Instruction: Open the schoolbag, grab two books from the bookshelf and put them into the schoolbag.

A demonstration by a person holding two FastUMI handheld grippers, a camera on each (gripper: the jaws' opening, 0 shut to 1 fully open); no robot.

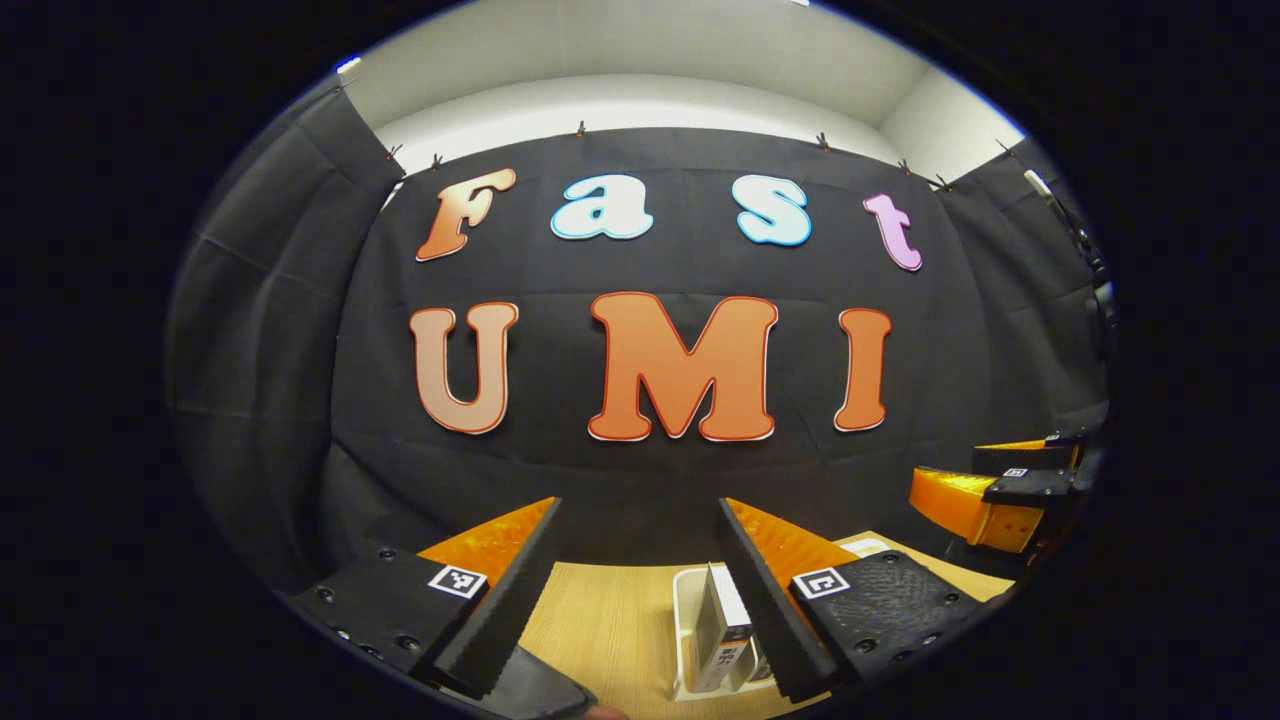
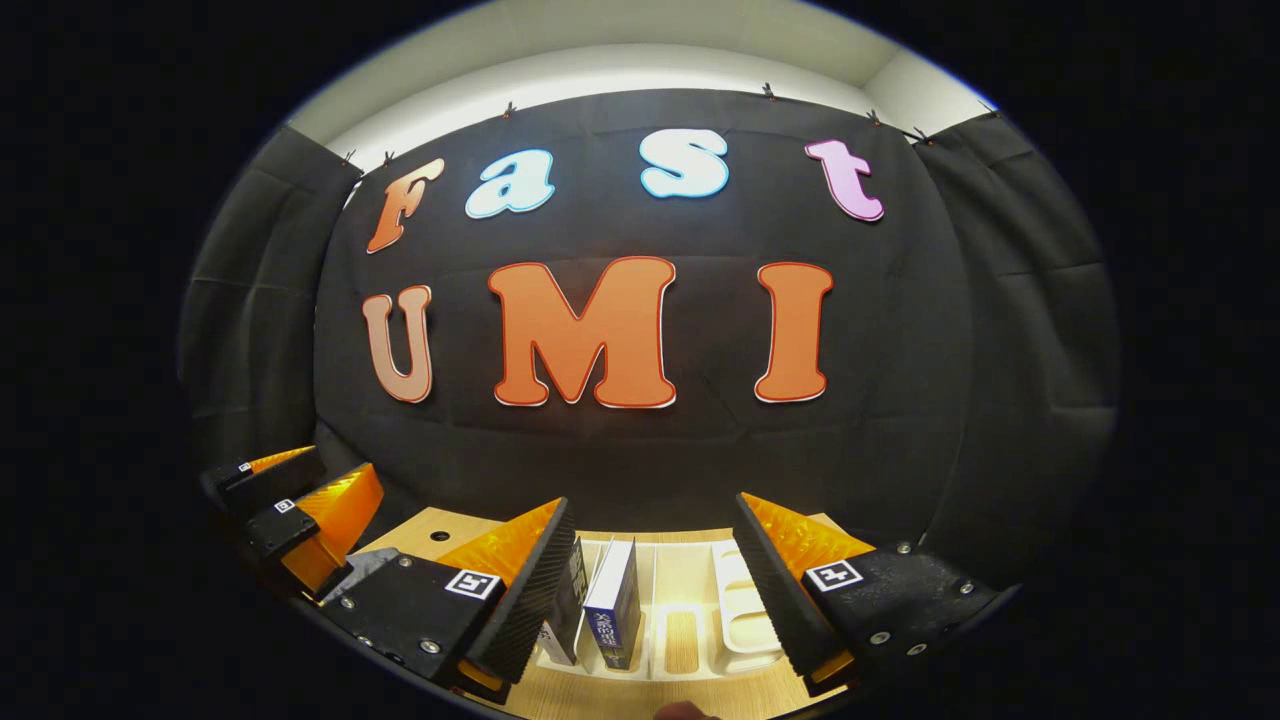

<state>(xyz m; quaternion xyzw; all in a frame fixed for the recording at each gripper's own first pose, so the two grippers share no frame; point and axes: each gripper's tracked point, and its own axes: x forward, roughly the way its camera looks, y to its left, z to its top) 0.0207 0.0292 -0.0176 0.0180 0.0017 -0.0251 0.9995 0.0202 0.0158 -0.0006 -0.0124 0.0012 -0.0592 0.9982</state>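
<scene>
Left gripper (image 1: 640,590) is raised above the wooden table (image 1: 610,620), jaws spread wide with nothing between them, aimed at the black cloth wall (image 1: 640,480). Seen in the left gripper view, low and just inside the right-hand finger: a white bookshelf rack (image 1: 686,630) with one upright book (image 1: 722,630), white cover, spine facing the camera; part of it is hidden behind the finger. A dark flat edge (image 1: 530,685) sits at the very bottom under the left-hand finger; can't tell what it is. The right gripper (image 1: 985,495) appears at the far right edge of that view, up off the table. In the right gripper view, the right gripper (image 2: 650,590) is also wide, holding nothing, hovering over the white bookshelf (image 2: 740,620), which has several slots divided by thin walls. Two books stand upright in the left slots: a dark-spined book (image 2: 570,605) right beside the left-hand finger, and a blue-and-white book (image 2: 615,605) just beside it, towards the middle. The slots right of the books hold nothing. The left gripper (image 2: 300,505) shows at the left edge of this view, well apart from the rack. Schoolbag cannot be made out for certain.
</scene>
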